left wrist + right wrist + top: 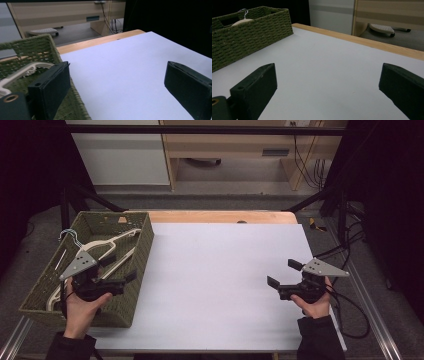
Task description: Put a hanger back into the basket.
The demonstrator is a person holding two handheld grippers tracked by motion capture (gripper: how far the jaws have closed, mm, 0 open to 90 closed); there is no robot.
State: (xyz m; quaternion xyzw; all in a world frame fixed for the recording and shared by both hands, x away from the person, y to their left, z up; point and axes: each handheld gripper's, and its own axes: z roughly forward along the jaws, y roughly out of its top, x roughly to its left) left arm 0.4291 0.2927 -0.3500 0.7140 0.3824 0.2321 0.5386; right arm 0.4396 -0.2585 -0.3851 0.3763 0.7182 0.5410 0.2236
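Note:
A green woven basket (144, 242) stands on the left part of the white table (220, 265), and cream wooden hangers (107, 242) with metal hooks lie inside it. My left gripper (120, 269) hovers over the basket's near right wall, open, with nothing between its jaws. From the left gripper view the gripper (117, 72) has one jaw over the basket (32, 47) beside a hanger (27, 70) and the other over bare table. My right gripper (284, 273) is low at the table's right side, pointing left, open and empty (328, 70). The basket (249, 32) lies far off to its left, a hanger (242, 22) peeking over the rim.
A strip of bare wood (220, 216) runs along the table's far edge. Black frame bars (95, 197) rise at both far corners. Cables (350, 305) hang by the right edge. A light wooden desk (240, 150) stands on the floor beyond.

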